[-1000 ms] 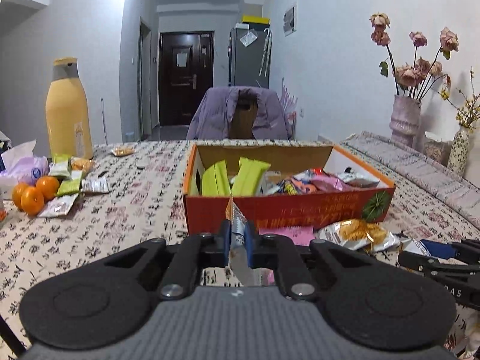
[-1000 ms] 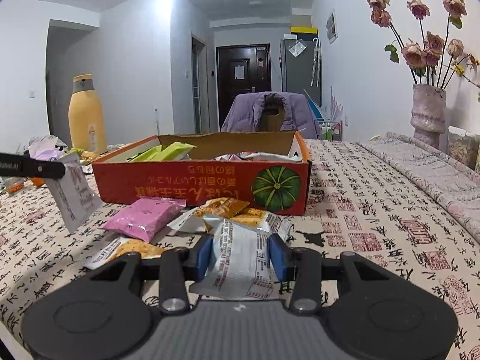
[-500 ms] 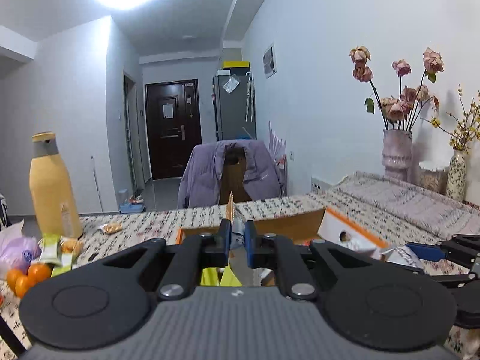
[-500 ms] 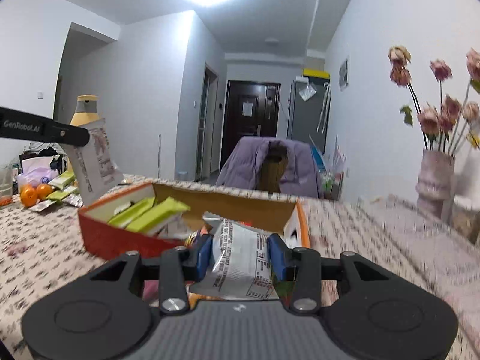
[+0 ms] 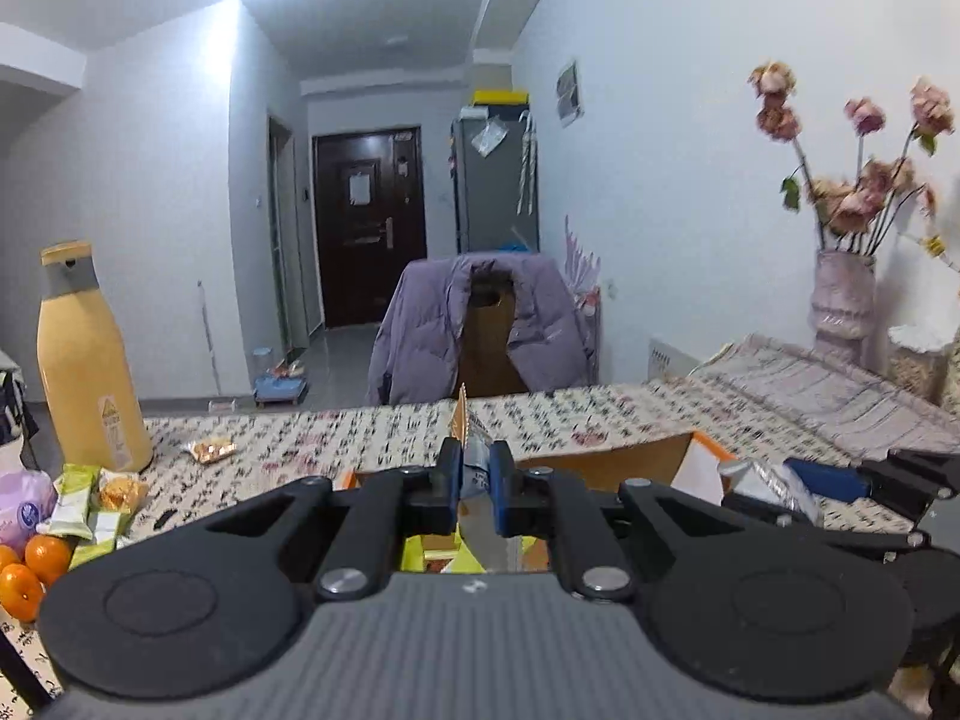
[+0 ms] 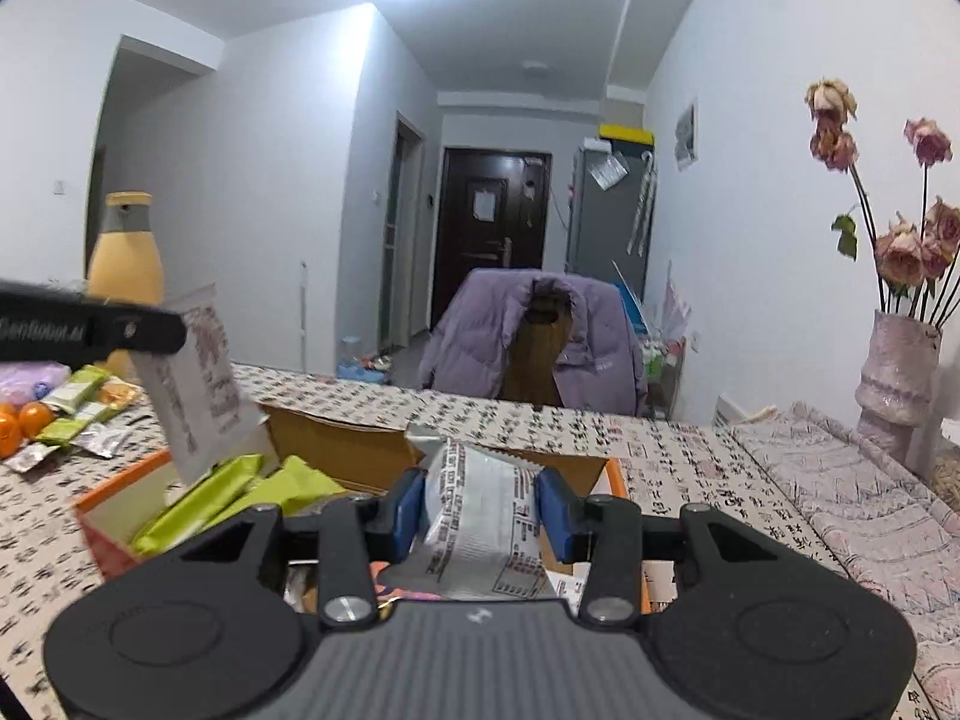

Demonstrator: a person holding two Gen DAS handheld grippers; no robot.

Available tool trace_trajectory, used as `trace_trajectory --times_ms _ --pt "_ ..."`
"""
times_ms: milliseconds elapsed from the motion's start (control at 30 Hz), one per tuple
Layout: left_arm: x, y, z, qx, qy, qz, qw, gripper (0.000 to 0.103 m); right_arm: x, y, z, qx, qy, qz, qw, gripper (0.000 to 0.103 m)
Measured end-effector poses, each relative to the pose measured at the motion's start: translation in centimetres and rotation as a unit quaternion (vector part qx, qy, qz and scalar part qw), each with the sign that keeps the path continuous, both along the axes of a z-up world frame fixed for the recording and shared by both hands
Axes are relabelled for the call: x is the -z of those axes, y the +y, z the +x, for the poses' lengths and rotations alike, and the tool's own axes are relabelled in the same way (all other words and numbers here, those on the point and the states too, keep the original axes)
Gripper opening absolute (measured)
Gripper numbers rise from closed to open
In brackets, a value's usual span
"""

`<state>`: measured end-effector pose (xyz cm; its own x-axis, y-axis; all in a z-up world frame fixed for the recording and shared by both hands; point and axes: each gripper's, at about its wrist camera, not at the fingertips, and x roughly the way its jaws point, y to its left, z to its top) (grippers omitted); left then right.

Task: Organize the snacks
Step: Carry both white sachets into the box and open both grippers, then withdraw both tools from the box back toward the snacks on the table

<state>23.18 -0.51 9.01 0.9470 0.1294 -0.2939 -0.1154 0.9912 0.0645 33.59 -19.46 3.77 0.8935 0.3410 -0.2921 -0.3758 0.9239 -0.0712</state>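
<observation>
My left gripper [image 5: 474, 483] is pinched almost fully together on a thin, flat silvery snack sachet [image 5: 480, 474], seen edge-on in its own view with an orange corner poking up above the blue pads. My right gripper [image 6: 483, 507] stands partly open around a puffier white foil snack packet with red and black print [image 6: 480, 504], both pads pressed on its sides.

Only the right wrist view shows the face of the left-hand sachet [image 6: 195, 384]: it hangs from the black finger of the left gripper [image 6: 144, 330] over the left end of the orange cardboard box [image 6: 120, 498]. The left wrist view shows the right gripper [image 5: 840, 480] from the side, at the far right, with a crumpled bit of its packet [image 5: 774, 483] showing.

Both packets are held above the open box, which sits on the patterned tablecloth [image 6: 708, 456]. Inside it, at the left, lie yellow-green wrapped bars [image 6: 240, 492]; the gripper bodies hide most of the box's contents in both views.

Farther left on the table stand a tall yellow bottle with a grey collar [image 5: 84, 360], some small oranges [image 5: 36, 564] and loose green and silver packets [image 5: 84, 510], with a lilac bag [image 5: 21, 507] beside them. At the far right a pale pink vase of dried roses [image 6: 894, 372] stands against the wall. Beyond the table a chair draped with a lilac puffer jacket [image 5: 480, 324] faces me.
</observation>
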Motion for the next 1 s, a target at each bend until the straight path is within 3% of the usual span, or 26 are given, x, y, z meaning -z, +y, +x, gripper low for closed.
trace_trajectory --times_ms 267,467,533,567,600,667,733,833,867,1000 --pt "2.4 0.7 3.6 -0.012 0.062 0.006 0.998 0.011 1.7 0.8 4.0 0.016 0.061 -0.011 0.998 0.041" --pt "3.8 1.5 4.3 -0.025 0.075 -0.006 0.9969 0.012 2.6 0.5 4.1 0.01 0.077 -0.014 0.997 0.042" --pt "4.2 1.7 4.4 -0.024 0.075 -0.01 0.9968 0.016 2.7 0.4 3.9 0.005 0.081 -0.012 0.997 0.049" --pt "4.3 1.8 4.4 -0.024 0.076 -0.012 0.9968 0.017 2.7 0.3 3.8 0.003 0.081 -0.013 0.997 0.061" --pt "4.4 1.9 4.3 -0.023 0.075 -0.015 0.9968 0.023 2.8 0.3 3.7 0.0 0.08 -0.014 0.997 0.08" --pt "4.5 2.1 4.1 -0.022 0.069 -0.02 0.9972 0.045 2.7 0.1 3.1 -0.004 0.074 -0.012 0.997 0.1" --pt "4.4 2.1 3.8 -0.029 0.057 -0.02 0.9978 0.077 2.5 -0.1 2.6 -0.005 0.067 -0.006 0.998 0.103" --pt "4.2 2.2 3.1 -0.026 0.039 -0.024 0.9986 0.097 2.2 -0.6 2.0 -0.006 0.061 0.001 0.998 0.103" --pt "4.0 2.3 2.9 -0.027 0.035 -0.026 0.9987 0.102 2.0 -0.7 1.8 -0.006 0.059 0.002 0.998 0.103" --pt "3.6 2.4 2.1 -0.022 0.023 -0.036 0.9989 0.103 1.4 -1.3 0.6 -0.004 0.05 0.009 0.999 0.103"
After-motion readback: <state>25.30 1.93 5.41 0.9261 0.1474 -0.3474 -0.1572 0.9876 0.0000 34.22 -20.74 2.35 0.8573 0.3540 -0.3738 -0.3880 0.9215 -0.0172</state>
